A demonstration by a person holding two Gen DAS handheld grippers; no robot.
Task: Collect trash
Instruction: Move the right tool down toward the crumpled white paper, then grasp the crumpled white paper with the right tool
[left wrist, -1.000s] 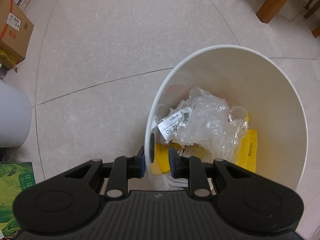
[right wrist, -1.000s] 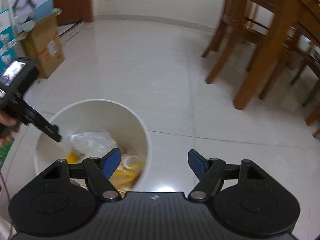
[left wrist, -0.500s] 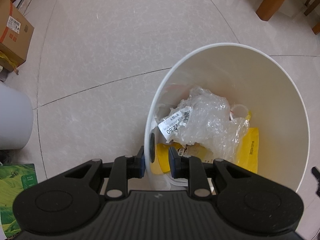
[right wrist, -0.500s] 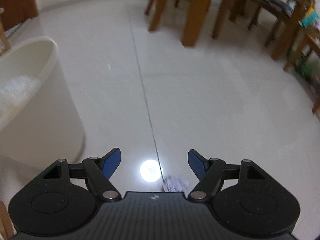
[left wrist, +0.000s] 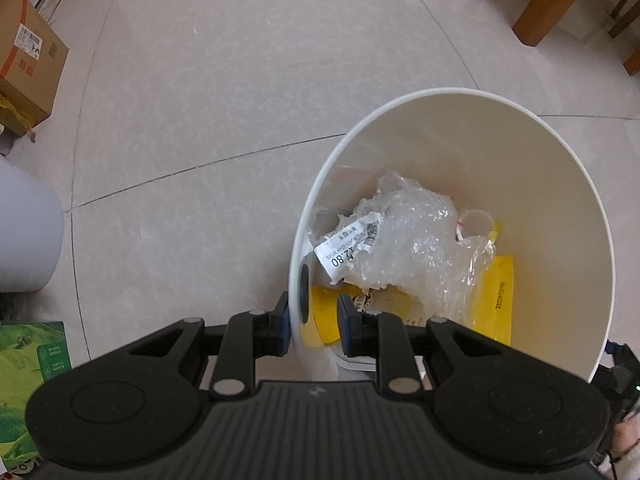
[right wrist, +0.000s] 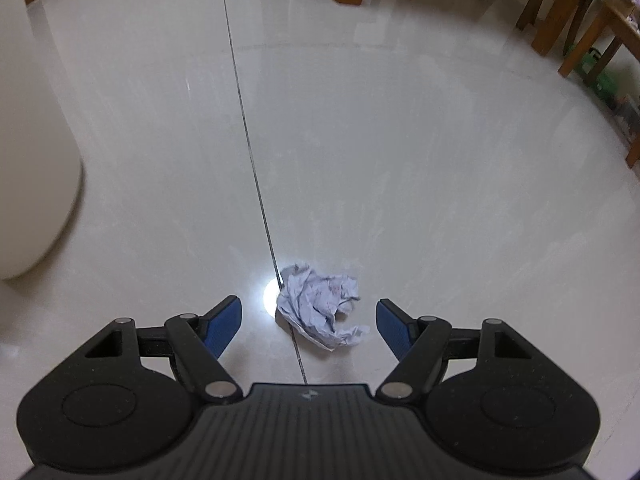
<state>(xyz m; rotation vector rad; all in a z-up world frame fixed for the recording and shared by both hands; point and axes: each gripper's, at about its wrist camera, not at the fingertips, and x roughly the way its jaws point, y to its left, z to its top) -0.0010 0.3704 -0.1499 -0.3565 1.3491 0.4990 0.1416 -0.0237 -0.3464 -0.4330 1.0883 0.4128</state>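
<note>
My left gripper (left wrist: 312,322) clamps the white round plastic bin's (left wrist: 460,140) near rim, lower centre | my right gripper (right wrist: 309,325) spread wide | crumpled white paper ball (right wrist: 320,310) on floor between its fingers, lower centre

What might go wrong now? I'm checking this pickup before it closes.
The crumpled paper lies loose on the glossy floor between the open right tongs; it could slide away as they shut. The left tongs pinch only the bin at its thin rim, so it could slip or tip, spilling the plastic wrap.
</note>
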